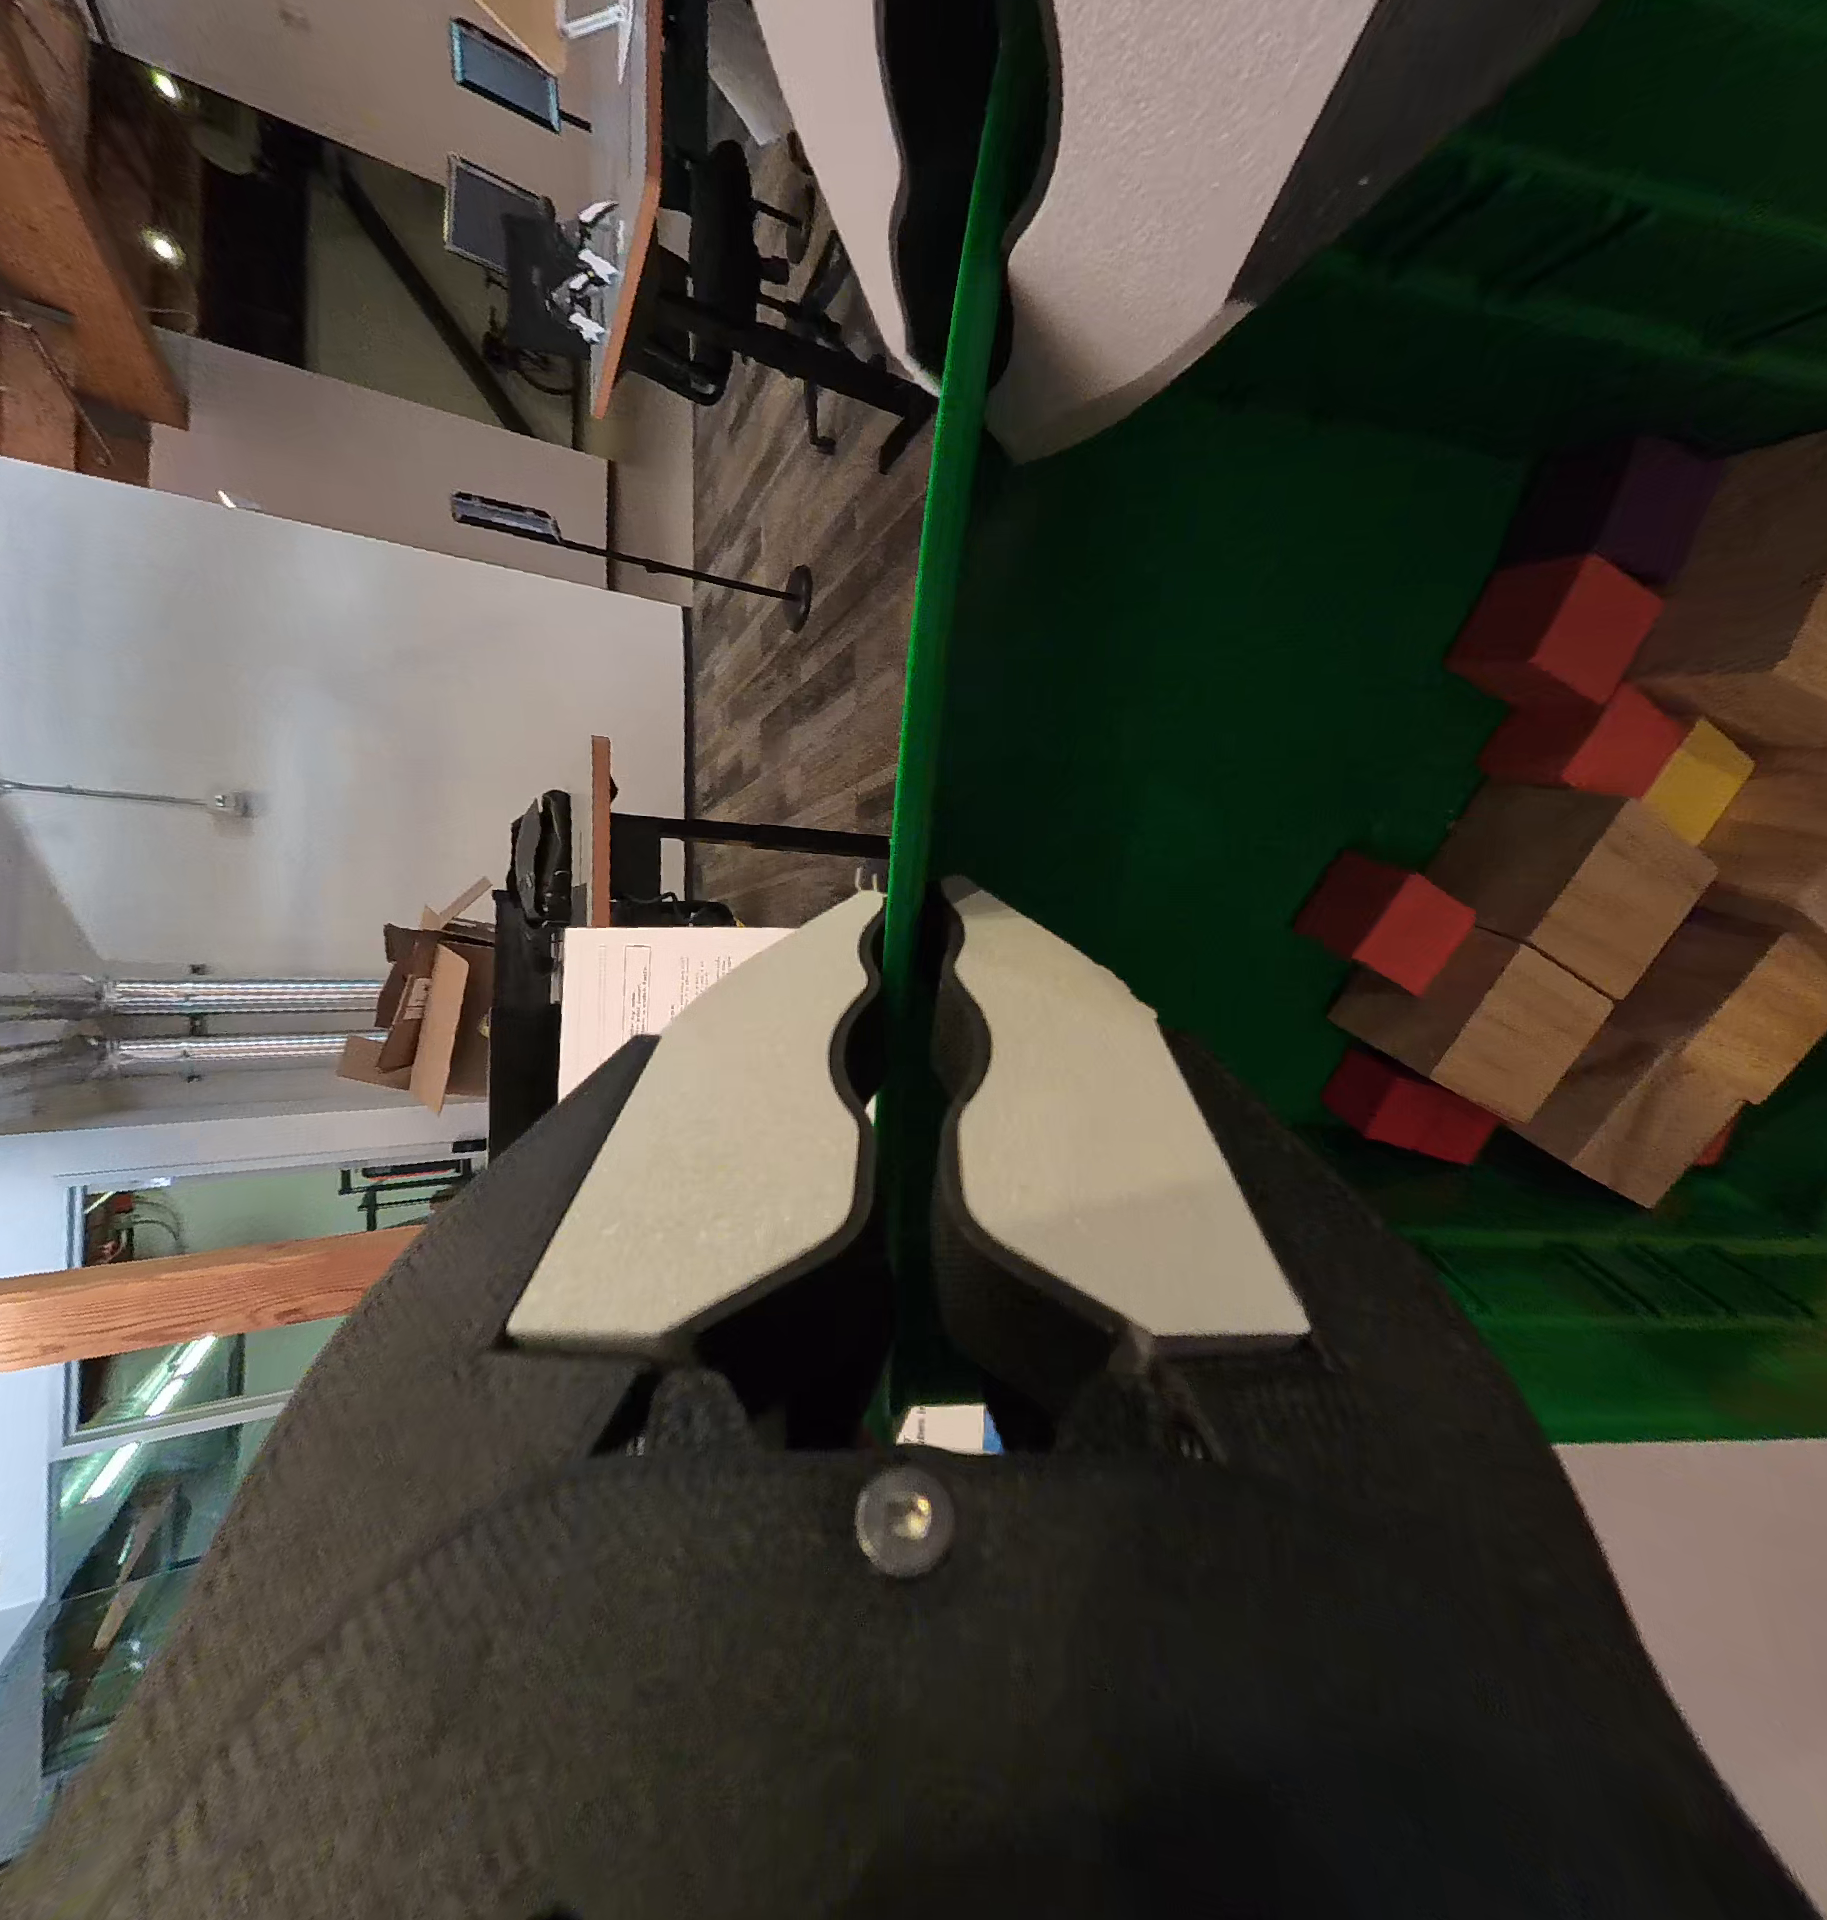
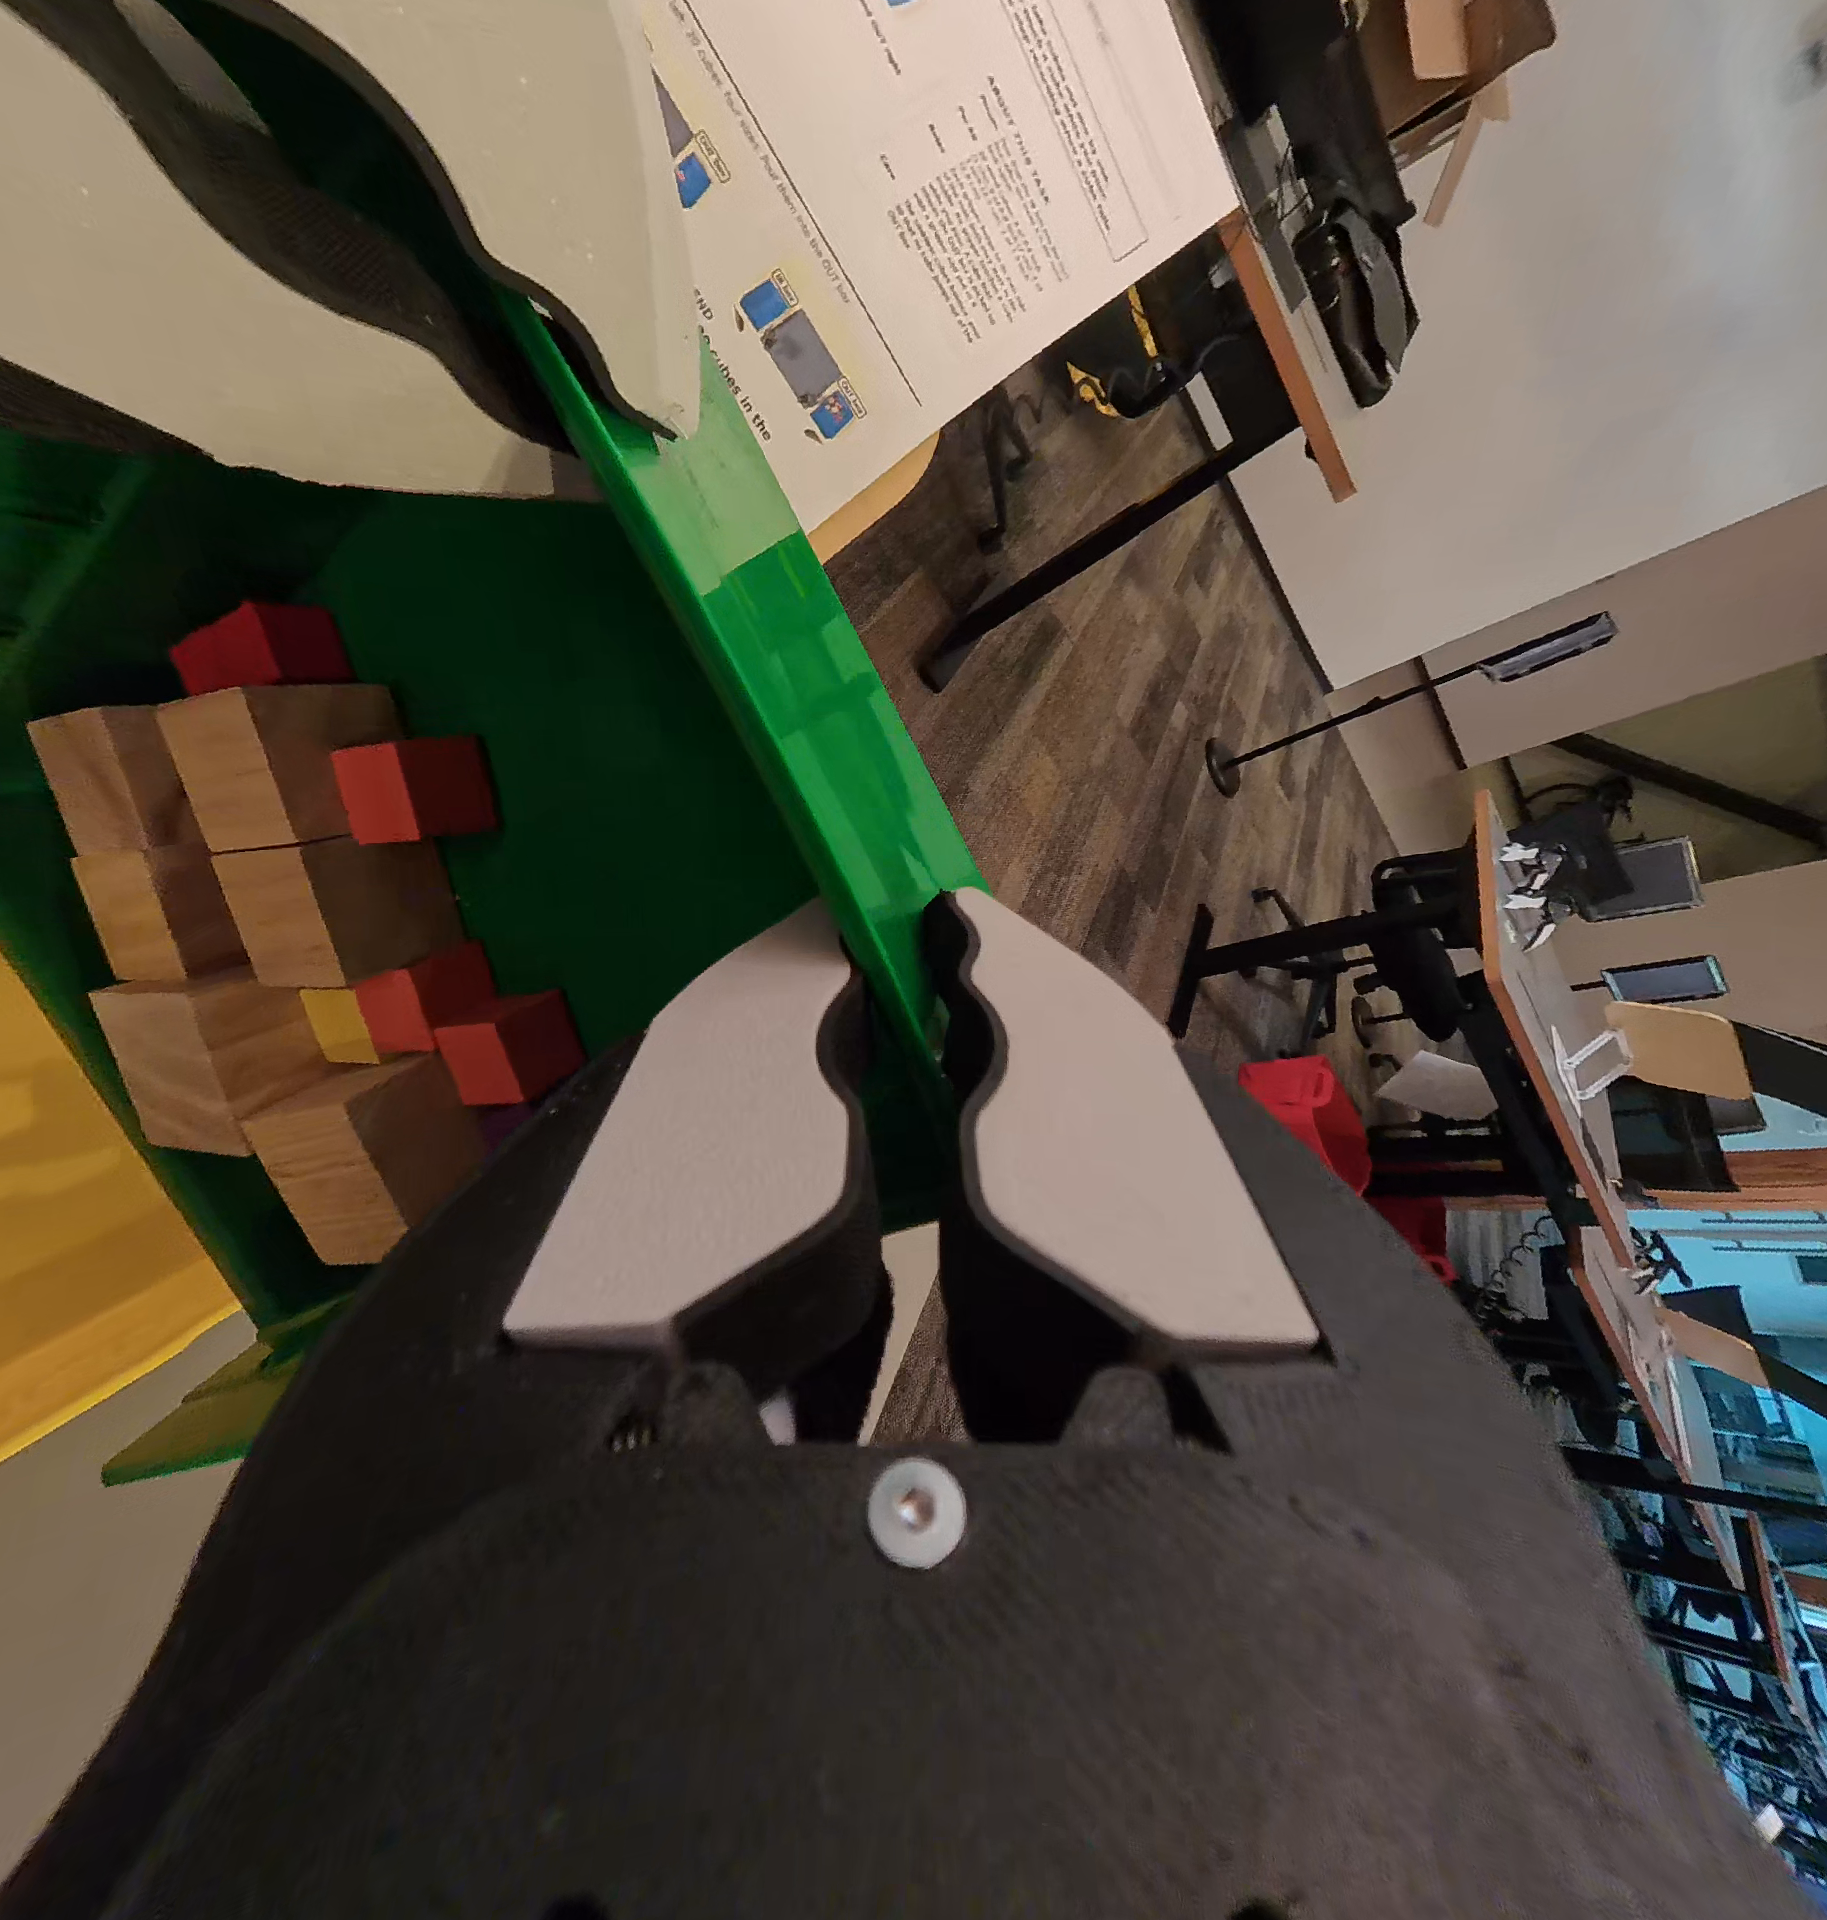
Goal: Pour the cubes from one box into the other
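Observation:
A green box (image 1: 1200,727) is lifted and tipped; both grippers hold the same side wall. My left gripper (image 1: 914,914) is shut on this wall. My right gripper (image 2: 898,935) is shut on the wall too and shows at the top of the left wrist view (image 1: 950,208). Several wooden, red, yellow and purple cubes (image 1: 1615,935) lie heaped against the box's low side; they also show in the right wrist view (image 2: 285,914). A yellow box (image 2: 47,1195) lies just beyond that low side of the green box (image 2: 618,727).
A white printed sheet (image 2: 940,187) lies on the table past the green box. Off the table are a wood-pattern floor (image 2: 1096,675), desks with black legs (image 2: 1532,987), an office chair (image 1: 722,239) and a red bin (image 2: 1304,1122).

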`<action>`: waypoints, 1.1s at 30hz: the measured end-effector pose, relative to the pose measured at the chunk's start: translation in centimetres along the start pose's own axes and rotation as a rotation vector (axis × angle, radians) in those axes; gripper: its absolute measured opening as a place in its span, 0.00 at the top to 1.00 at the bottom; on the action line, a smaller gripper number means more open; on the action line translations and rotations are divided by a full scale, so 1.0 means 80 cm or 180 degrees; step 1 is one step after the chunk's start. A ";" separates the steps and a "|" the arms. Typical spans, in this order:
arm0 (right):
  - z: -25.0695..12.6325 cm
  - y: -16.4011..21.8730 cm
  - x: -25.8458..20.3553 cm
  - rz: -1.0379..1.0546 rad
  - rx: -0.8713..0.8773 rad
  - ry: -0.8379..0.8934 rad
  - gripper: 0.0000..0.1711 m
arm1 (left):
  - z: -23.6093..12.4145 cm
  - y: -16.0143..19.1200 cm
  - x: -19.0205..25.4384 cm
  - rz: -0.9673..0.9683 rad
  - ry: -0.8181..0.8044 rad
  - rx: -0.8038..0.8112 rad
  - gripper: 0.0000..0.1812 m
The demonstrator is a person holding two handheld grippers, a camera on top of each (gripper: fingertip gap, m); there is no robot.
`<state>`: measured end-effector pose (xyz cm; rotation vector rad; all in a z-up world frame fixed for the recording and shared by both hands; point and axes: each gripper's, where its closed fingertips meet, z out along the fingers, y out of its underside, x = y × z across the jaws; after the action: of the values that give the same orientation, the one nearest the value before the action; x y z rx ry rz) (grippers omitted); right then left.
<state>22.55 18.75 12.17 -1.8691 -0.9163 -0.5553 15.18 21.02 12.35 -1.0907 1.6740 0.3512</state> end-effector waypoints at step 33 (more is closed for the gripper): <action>-0.042 -0.003 -0.028 -0.0133 0.0245 0.0634 0.97 | -0.042 -0.009 0.021 0.0222 -0.0684 0.0139 0.98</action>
<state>21.04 15.02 12.24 -1.6952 -0.8345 -0.7084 13.70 17.48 12.40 -0.9298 1.5236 0.4585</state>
